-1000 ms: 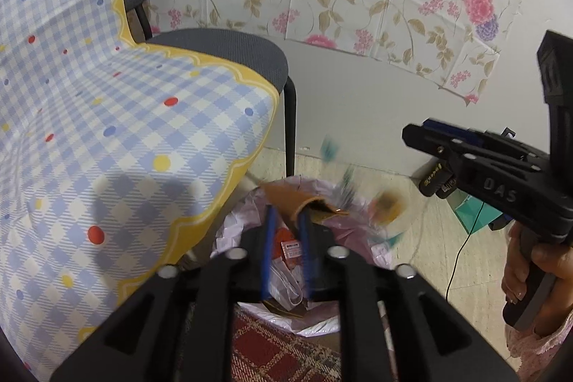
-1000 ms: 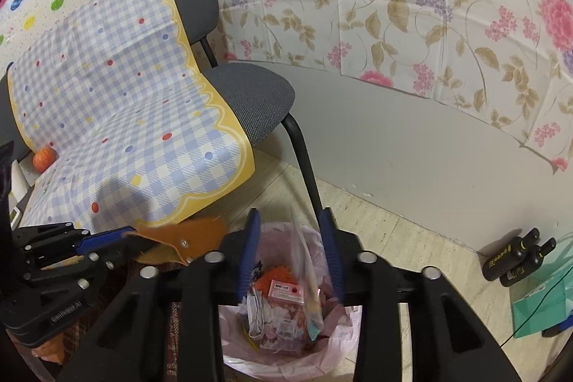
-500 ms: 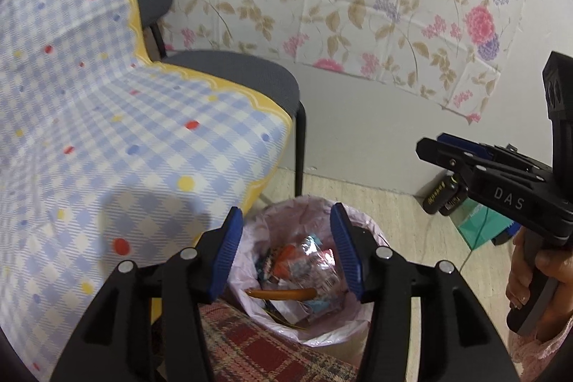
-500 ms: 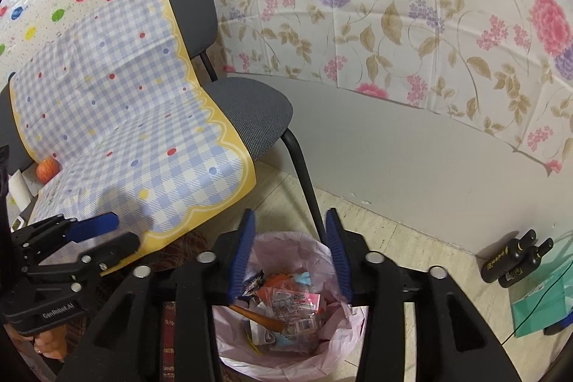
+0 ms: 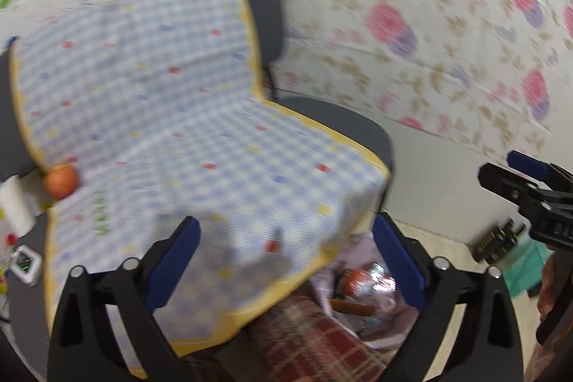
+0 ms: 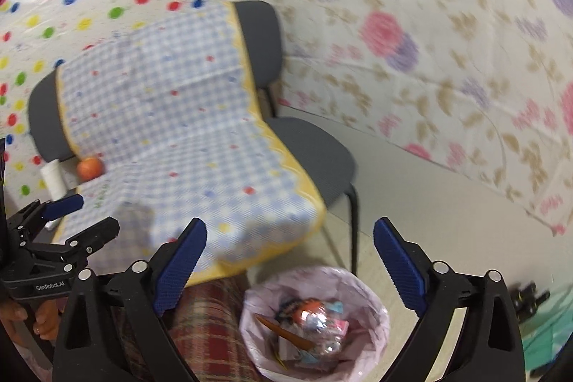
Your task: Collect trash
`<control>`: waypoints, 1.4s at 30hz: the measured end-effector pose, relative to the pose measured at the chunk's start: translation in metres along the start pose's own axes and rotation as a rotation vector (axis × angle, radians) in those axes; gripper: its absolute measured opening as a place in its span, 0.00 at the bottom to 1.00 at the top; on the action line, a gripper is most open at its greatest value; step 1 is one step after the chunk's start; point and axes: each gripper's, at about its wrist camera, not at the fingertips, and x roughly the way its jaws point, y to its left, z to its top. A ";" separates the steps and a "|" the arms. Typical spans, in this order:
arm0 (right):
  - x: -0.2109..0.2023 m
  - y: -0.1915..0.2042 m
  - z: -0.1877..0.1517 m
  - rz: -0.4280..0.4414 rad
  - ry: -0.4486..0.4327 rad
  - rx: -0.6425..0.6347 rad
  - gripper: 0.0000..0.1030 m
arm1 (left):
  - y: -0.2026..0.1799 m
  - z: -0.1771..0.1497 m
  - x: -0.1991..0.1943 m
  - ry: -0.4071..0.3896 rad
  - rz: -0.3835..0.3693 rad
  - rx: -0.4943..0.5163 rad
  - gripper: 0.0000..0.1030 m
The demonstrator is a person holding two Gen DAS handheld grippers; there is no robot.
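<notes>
A bin with a pink liner point(image 6: 376, 296) stands on the floor beside a chair. Wrappers point(image 6: 315, 314) and an orange strip point(image 6: 286, 332) lie inside it. My right gripper point(image 6: 290, 231) hangs above the bin, its jaws opening wide with nothing between them. In the left wrist view the bin point(image 5: 361, 278) peeks out from under a chequered cloth. My left gripper point(image 5: 284, 231) is over the cloth's corner, its jaws also opening and empty. Each gripper shows in the other's view: the left gripper point(image 6: 91, 215) at the left edge, the right gripper point(image 5: 501, 167) at the right edge.
A grey chair point(image 6: 311, 149) draped with a blue chequered cloth point(image 6: 186, 131) fills the left. An orange fruit point(image 6: 89, 167) and a white roll point(image 6: 53, 181) sit behind it. Red plaid fabric point(image 6: 204, 321) lies beside the bin. Black bottles point(image 6: 530, 296) stand by the wall.
Both grippers let go of their trash, an orange strip and a clear wrapper, which now lie in the bin. Both have opened wide, risen, and swung up toward the chair.
</notes>
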 end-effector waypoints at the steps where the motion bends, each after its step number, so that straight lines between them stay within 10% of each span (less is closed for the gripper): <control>1: -0.001 0.007 0.005 0.008 -0.009 -0.009 0.92 | 0.006 0.001 -0.005 -0.008 0.019 -0.010 0.93; 17: 0.015 0.101 0.044 0.111 -0.046 -0.119 0.93 | 0.126 -0.004 -0.065 -0.041 0.379 -0.158 0.93; 42: 0.037 0.115 0.046 0.111 -0.023 -0.122 0.93 | 0.156 -0.006 -0.069 -0.028 0.418 -0.191 0.93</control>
